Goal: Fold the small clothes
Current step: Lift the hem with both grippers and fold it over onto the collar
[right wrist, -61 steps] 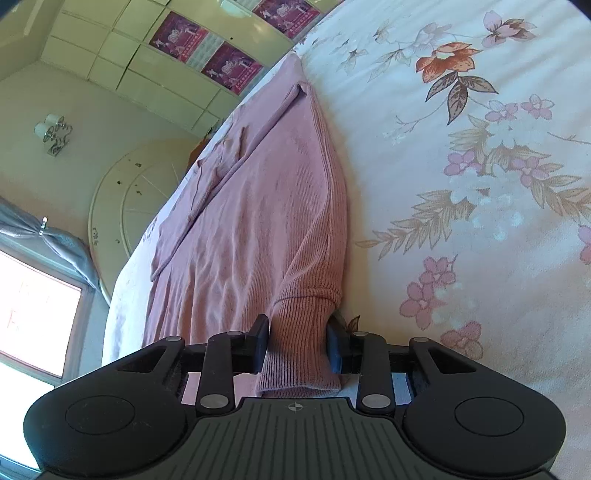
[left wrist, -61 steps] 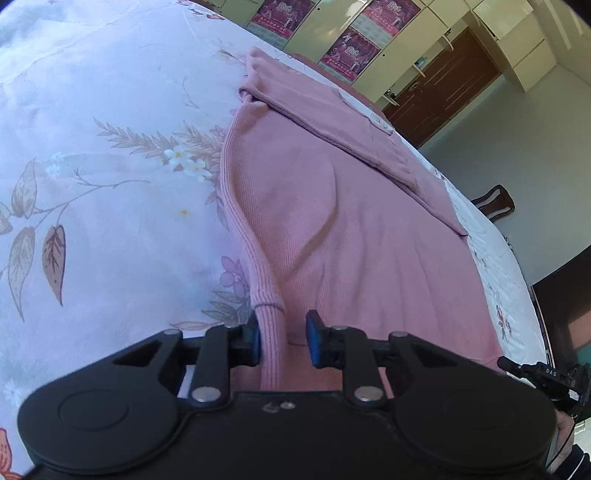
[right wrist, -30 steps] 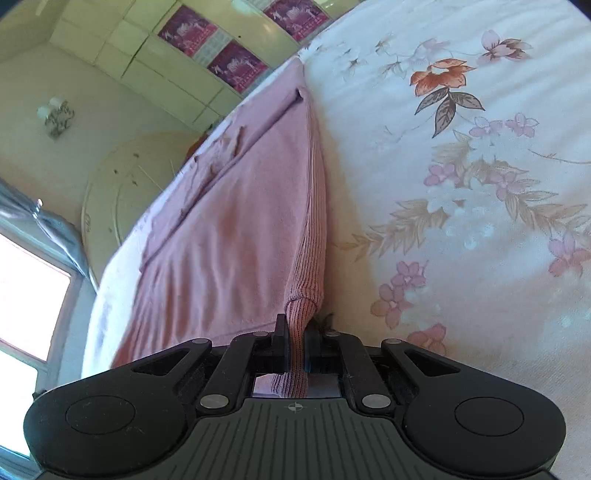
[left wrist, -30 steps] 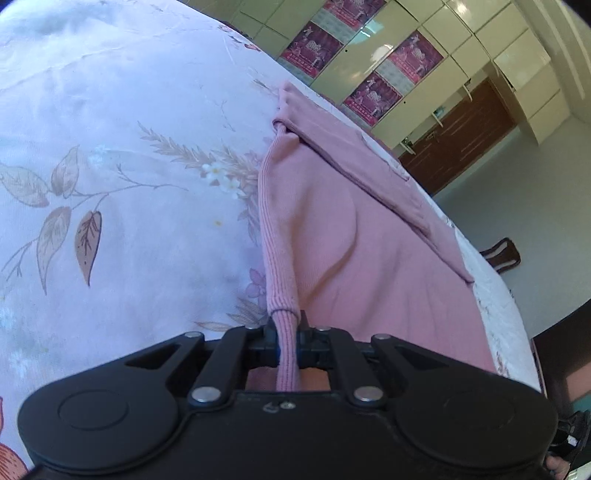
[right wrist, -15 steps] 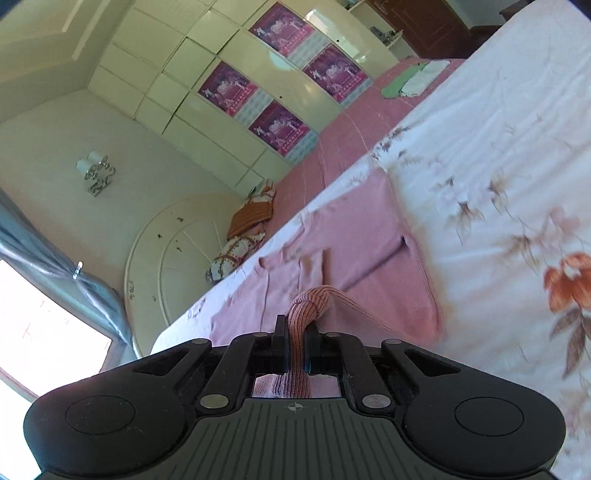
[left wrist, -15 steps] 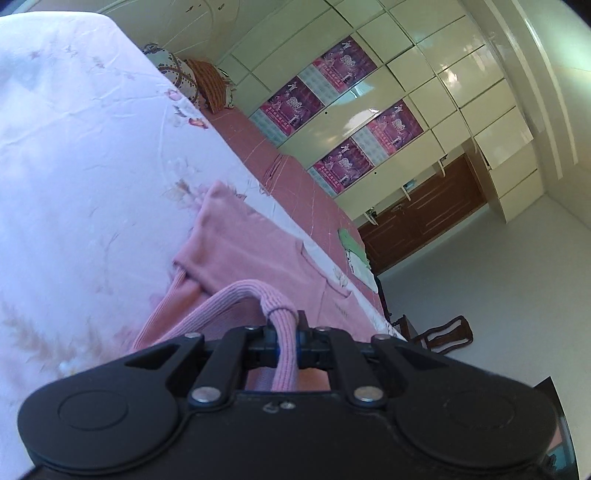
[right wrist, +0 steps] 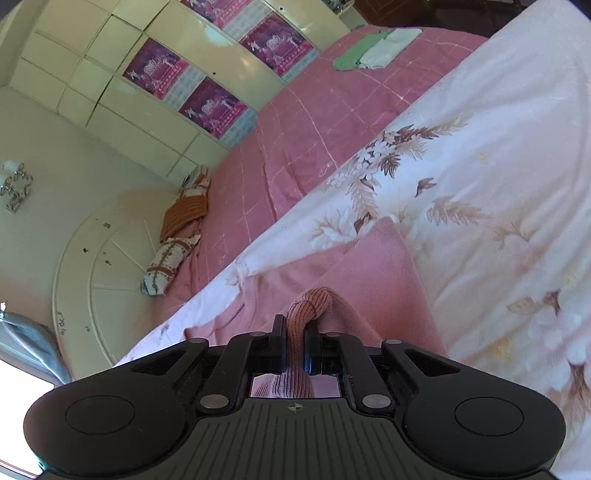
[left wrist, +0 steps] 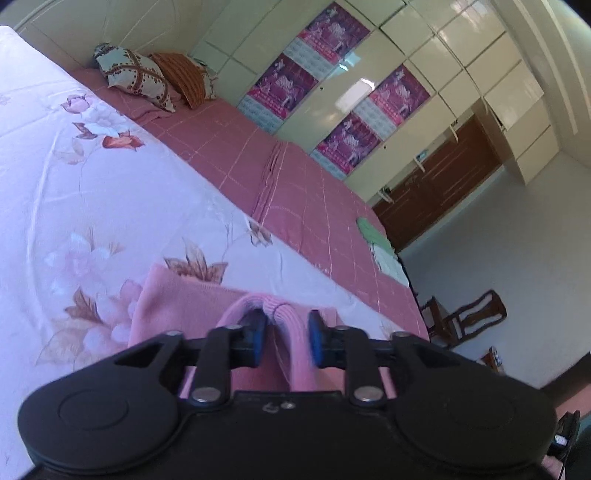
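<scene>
In the left wrist view the left gripper has its jaws opening: the blue pads stand apart with the ribbed hem of the pink top lying loose between them, close to the right pad but not visibly pinched. The top lies on the floral sheet, and most of it is hidden behind the gripper's black body, so only its far edge and one corner show. Beyond it lie a pink checked cover, pillows by the headboard, a small green and white pile near the bed's edge, cupboards with posters, and a chair on the floor. The sheet's near flowers are blurred. In the right wrist view the right gripper is clamped tight on a bunched fold of the same top, which rises in a ribbed hump just past the fingertips. The top's near part is cut off by the gripper, and its left edge runs under it, out of sight. The sheet at the right is smeared, its print hard to make out.
</scene>
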